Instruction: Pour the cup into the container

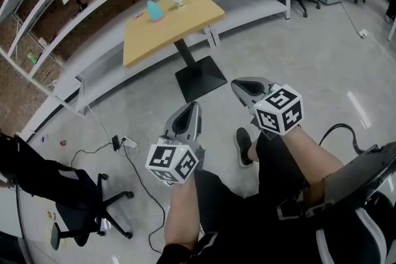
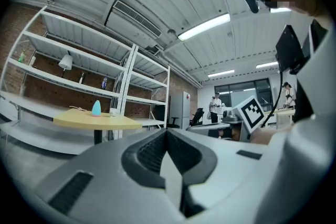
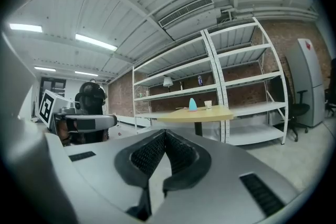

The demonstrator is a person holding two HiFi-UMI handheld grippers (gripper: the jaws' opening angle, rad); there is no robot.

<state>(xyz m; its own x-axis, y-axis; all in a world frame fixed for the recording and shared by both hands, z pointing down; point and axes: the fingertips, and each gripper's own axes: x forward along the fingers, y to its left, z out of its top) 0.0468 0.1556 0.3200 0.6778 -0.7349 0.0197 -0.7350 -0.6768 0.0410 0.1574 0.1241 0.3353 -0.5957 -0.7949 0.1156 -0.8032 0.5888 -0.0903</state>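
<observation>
I had the left gripper [image 1: 193,107] and the right gripper [image 1: 239,86] held side by side over the grey floor [image 1: 291,52], both pointing roughly level. In each gripper's own view the jaws were pressed together at the tips, with nothing between them.

The white cup [image 3: 208,104] stood far ahead of both pairs of jaws, well apart from them, on a yellow tabletop [image 3: 210,113]. Just beside it, on its left and not touching it, stood the teal container [image 3: 192,105]. From the right jaws the tabletop lay ahead and a little to the right. From the left jaws it lay ahead and off to the left. White shelving [image 3: 247,78] against a brick wall rose behind the tabletop, beyond the cup.
</observation>
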